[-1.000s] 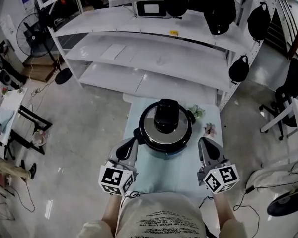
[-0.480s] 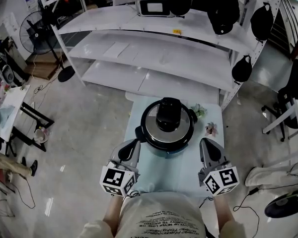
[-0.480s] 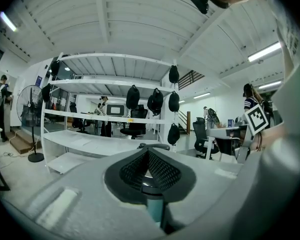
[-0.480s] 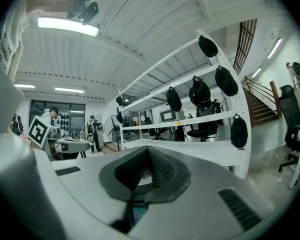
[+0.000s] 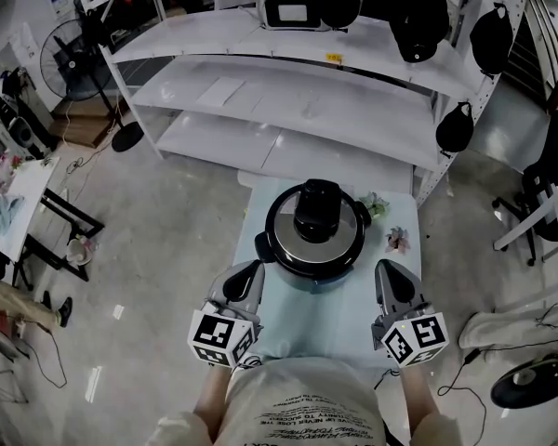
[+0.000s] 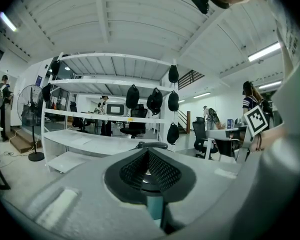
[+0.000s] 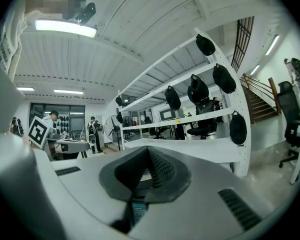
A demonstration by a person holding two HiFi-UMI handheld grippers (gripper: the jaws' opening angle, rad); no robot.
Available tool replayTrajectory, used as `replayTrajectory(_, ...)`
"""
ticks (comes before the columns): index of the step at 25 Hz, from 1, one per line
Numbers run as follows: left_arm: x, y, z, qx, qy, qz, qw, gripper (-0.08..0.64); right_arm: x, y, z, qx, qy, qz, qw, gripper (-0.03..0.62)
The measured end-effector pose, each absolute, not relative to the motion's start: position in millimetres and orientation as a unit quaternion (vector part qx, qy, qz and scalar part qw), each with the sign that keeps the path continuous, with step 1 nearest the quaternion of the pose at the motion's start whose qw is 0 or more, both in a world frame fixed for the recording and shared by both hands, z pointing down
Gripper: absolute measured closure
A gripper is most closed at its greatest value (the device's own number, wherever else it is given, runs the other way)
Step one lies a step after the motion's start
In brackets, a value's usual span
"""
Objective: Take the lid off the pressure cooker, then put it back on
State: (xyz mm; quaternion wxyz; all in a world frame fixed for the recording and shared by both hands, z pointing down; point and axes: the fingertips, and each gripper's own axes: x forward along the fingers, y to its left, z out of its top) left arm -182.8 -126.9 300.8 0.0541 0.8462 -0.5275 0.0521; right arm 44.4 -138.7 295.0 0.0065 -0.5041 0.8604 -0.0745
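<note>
No writing can be read. A yellow tag [image 5: 334,58] on the edge of the white shelf rack [image 5: 260,91] is too small to make out, and the print on the person's shirt [image 5: 302,416] is blurred. The marker cubes [image 5: 220,336] carry only black-and-white square patterns.

The pressure cooker [image 5: 316,240] sits at the middle of the pale blue table [image 5: 321,319], towards its 12 o'clock edge. Its lid [image 5: 314,214] is on, so the inside is hidden. Two small flowery items [image 5: 397,240] lie at the cooker's 3 o'clock, near the table's right edge.

The left gripper [image 5: 246,271] hovers at the cooker's 8 o'clock and the right gripper [image 5: 388,268] at its 4 o'clock. Both are clear of the pot. Each gripper view shows the ribbed pads pressed together with nothing between them. Bare tabletop lies between the two tools at 6 o'clock. Open floor [image 5: 167,240] runs along the table's 9 o'clock side, and the rack stands close beyond 12 o'clock.
</note>
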Motion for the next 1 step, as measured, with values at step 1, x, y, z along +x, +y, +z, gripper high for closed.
replayTrajectory(1, -182.4, -126.1, 300.6, 0.846, -0.527, 0.052, 0.054, 0.537, 44.9, -137.9, 295.6, -0.505, 0.86, -0.075, 0.006, 0.588)
